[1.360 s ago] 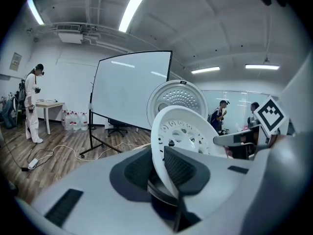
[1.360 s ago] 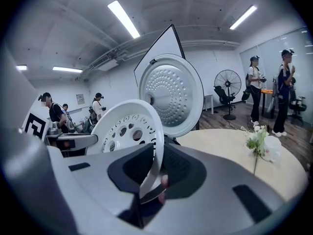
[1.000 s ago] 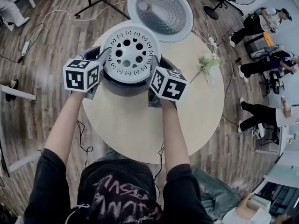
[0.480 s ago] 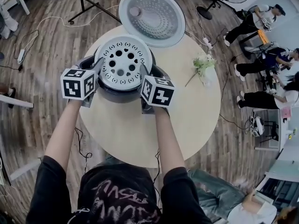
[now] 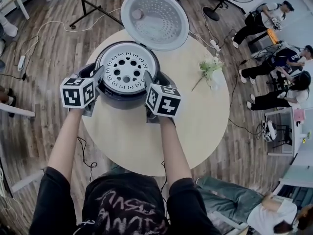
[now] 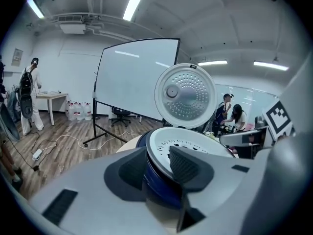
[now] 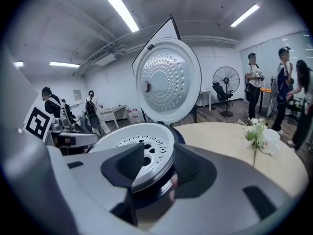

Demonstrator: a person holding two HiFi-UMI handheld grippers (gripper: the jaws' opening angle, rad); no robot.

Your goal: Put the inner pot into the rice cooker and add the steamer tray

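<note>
Left gripper view: left gripper [image 6: 157,166] jaws opening, ribbed dark pads loosely straddling the steamer tray [image 6: 164,145] rim and cooker wall.
Right gripper view: right gripper [image 7: 159,164] jaws opening, tray rim between slack pads.
Steamer tray: round, white, perforated, seated in the glossy dark rice cooker [image 5: 106,91].
Lid [image 5: 154,19]: dimpled metal disc, raised.
Change: a second ago the tray rode higher, gripped.

A flower vase [image 5: 212,68] stands on the round table [image 5: 146,146]
</note>
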